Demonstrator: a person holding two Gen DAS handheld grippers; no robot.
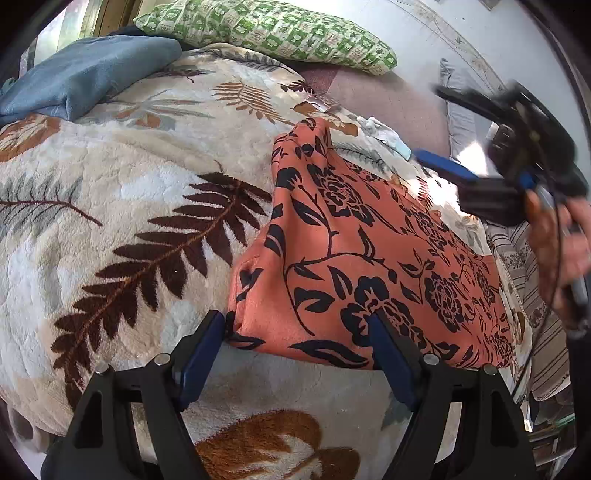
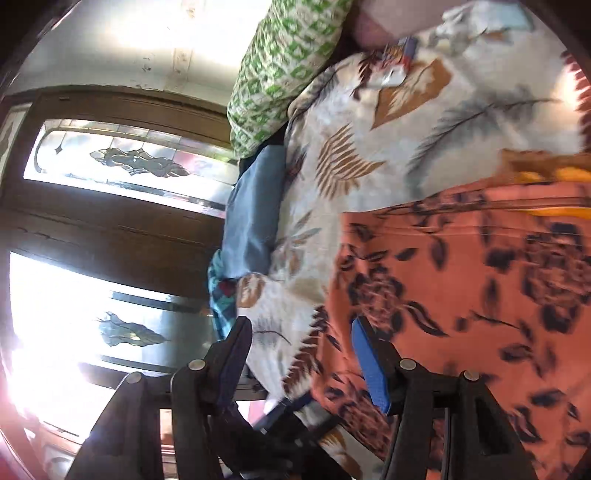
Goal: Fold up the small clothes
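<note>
While spread flat on the leaf-print blanket (image 1: 147, 206), orange floral garment (image 1: 369, 251) below the green pillow (image 1: 266, 33). Left gripper (image 1: 299, 332) at the garment's near edge, jaws wide, gripping nothing. Right gripper (image 2: 299, 350) beside the garment, blurred, jaws apart, empty.

A green patterned pillow (image 1: 266, 31) lies at the far edge of the leaf-print blanket (image 1: 122, 206); a folded blue cloth (image 1: 85, 77) sits at its far left corner, perhaps touching the pillow.
</note>
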